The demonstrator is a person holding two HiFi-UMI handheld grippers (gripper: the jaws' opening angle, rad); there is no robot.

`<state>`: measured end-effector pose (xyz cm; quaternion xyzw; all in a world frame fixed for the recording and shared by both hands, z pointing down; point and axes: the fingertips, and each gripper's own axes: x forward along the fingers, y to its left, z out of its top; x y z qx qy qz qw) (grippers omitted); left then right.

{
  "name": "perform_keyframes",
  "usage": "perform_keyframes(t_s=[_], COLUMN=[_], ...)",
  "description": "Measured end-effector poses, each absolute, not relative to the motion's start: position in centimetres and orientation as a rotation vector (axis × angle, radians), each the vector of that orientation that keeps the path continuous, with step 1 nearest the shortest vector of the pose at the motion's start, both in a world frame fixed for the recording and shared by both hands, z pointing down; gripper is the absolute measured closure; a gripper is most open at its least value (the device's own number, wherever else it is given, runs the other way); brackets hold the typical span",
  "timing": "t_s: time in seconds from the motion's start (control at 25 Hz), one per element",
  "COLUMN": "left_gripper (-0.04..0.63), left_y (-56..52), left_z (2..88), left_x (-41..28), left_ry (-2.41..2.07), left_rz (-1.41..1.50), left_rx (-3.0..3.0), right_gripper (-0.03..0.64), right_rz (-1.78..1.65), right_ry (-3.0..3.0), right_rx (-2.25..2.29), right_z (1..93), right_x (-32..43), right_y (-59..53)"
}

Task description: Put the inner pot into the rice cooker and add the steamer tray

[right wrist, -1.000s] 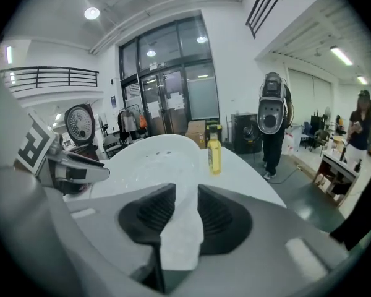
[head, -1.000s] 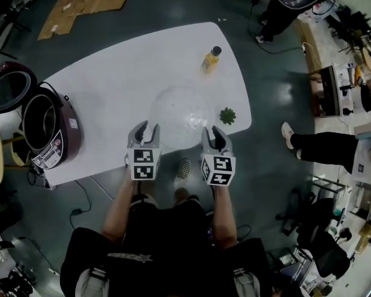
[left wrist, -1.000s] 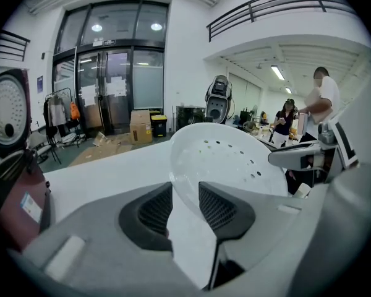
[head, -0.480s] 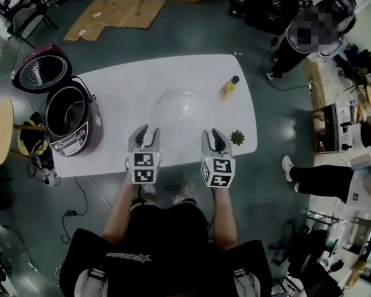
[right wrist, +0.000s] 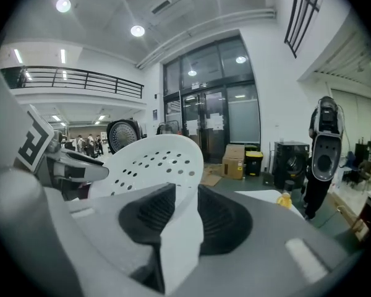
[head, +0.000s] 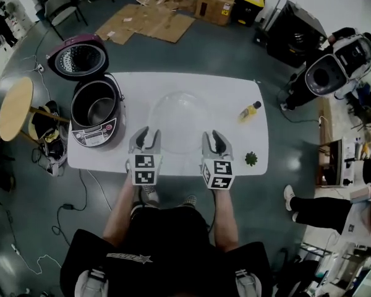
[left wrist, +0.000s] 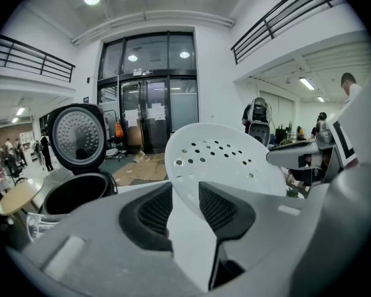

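The left gripper [head: 146,136] and right gripper [head: 214,138] each clamp the steamer tray's [head: 179,117] rim, holding it over the table [head: 235,94] near the open rice cooker [head: 98,111].

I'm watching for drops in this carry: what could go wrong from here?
1. The left gripper and right gripper pinch only the thin rim of the tray, at opposite sides. If the hands drift apart or one slips, it may fall onto the table.
2. The cooker stands at the table's left end with its lid raised behind it. The tray could catch the lid or the cooker's edge and seat tilted.
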<state>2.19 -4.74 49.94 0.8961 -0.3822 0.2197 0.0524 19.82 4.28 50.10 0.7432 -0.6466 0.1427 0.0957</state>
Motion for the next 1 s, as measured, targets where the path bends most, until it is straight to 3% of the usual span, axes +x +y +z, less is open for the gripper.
perform_keyframes(t_s=[1.0], left_gripper=[0.453], left_y=[-15.6], left_z=[46.1], left_x=[-18.1], left_ry=[-1.623], left_rz=[0.593], left_rx=[2.53], right_gripper=[0.509], right_rz=[0.26], right_ry=[-2.287], right_rx=[1.906], right_z=[46.3], right_x=[1.4], right_y=[-12.2])
